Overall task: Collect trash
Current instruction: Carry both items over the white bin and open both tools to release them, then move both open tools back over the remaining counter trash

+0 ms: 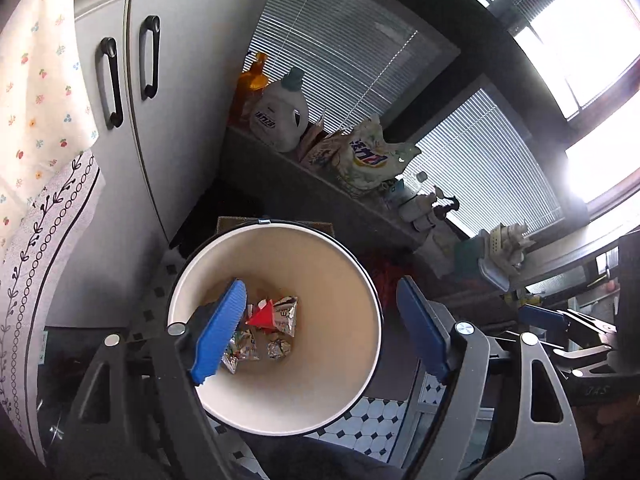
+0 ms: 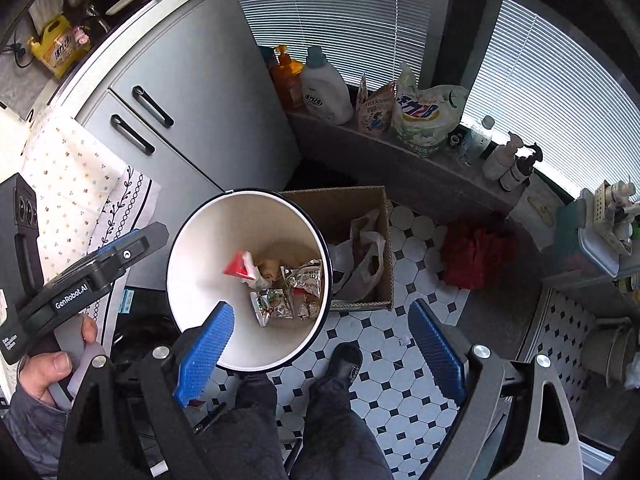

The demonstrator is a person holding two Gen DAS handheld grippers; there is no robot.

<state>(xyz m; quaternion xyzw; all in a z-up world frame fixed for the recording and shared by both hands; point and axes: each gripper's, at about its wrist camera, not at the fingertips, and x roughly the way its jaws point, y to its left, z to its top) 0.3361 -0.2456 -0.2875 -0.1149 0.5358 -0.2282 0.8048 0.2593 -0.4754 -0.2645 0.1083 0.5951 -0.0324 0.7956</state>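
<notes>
Both grippers hang over the round white bin (image 2: pixel 200 240), whose dark rim stands on the tiled floor (image 2: pixel 400 360) against the grey cabinet (image 2: pixel 208 92). The left gripper (image 1: pixel 320 320) is spread wide, nothing between its blue pads. The right gripper (image 2: pixel 320 352) is likewise spread and empty. Crumpled foil wrappers (image 2: pixel 296 292) lie at the bin's bottom. A cardboard box (image 2: pixel 352 208) touches the bin's far side; open tiles lie rightward.

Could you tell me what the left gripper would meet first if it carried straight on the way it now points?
Probably the crumpled wrappers at the bottom of the white bin; the open left gripper points into its mouth.
</notes>
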